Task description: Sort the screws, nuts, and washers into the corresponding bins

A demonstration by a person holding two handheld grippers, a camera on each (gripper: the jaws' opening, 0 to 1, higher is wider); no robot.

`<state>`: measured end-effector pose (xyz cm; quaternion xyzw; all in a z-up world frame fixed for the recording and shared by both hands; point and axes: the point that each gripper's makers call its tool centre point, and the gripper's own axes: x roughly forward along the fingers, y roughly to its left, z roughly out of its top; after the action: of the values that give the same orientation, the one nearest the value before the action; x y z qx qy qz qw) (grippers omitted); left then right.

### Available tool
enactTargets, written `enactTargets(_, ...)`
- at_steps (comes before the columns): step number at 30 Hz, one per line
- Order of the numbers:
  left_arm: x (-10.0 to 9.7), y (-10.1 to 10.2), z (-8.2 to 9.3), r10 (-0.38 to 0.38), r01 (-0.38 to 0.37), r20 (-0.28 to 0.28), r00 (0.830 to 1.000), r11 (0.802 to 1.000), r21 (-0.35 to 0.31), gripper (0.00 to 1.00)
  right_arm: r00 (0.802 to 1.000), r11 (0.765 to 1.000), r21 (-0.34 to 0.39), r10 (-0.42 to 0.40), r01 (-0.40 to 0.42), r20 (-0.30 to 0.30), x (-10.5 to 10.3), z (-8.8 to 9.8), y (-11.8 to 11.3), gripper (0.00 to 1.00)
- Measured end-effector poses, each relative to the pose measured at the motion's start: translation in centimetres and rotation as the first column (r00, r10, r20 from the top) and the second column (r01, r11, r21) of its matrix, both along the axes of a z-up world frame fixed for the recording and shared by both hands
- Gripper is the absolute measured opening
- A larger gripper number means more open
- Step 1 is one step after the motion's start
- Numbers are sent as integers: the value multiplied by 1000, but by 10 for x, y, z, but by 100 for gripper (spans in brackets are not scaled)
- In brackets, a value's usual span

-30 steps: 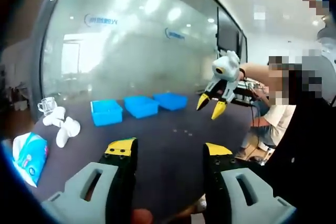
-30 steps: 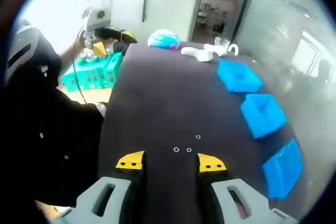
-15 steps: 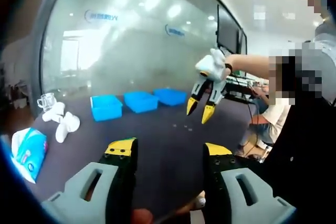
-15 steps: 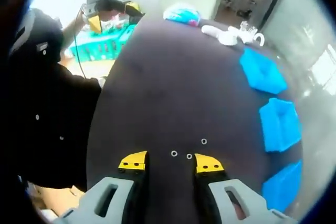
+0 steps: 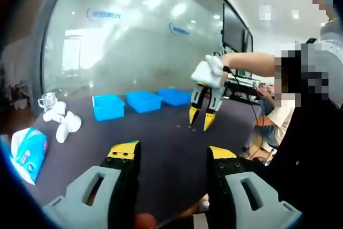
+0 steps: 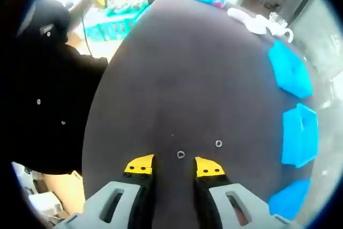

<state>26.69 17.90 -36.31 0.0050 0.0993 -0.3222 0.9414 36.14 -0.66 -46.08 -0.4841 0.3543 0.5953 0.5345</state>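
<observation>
Plainly, the small round metal ring with a hole (image 6: 180, 154), a nut or a washer, I cannot tell which, lies flat on the dark matte tabletop (image 6: 182, 68) just ahead of the right gripper (image 6: 168, 164), roughly in line with the gap between its yellow-tipped jaws, which stand apart with nothing between them. A second similar ring (image 6: 218, 143) lies near it, off to the jaws' right. Three bright blue plastic bins (image 6: 300, 134) sit in a row along the far edge of the table, well apart from the rings.

The likely trouble is the grasp itself: a thin piece lying flat on a hard surface may slide or flip away if the jaw tips close above it, or scrape the table if pressed too low. Misreading the ring's kind would send it to the wrong bin.

In the left gripper view, the left gripper (image 5: 171, 153) hangs over the near side of the table, its jaws wide and empty, beside a blue tissue pack (image 5: 28, 154).
</observation>
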Motion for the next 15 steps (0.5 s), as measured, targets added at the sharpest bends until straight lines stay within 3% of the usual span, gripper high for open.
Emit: enactTargets(15, 0, 3, -3, 20, -19, -11, 1000, 1000, 3, 47, 1000, 1000, -12, -7, 7, -24, 7, -10, 4, 10)
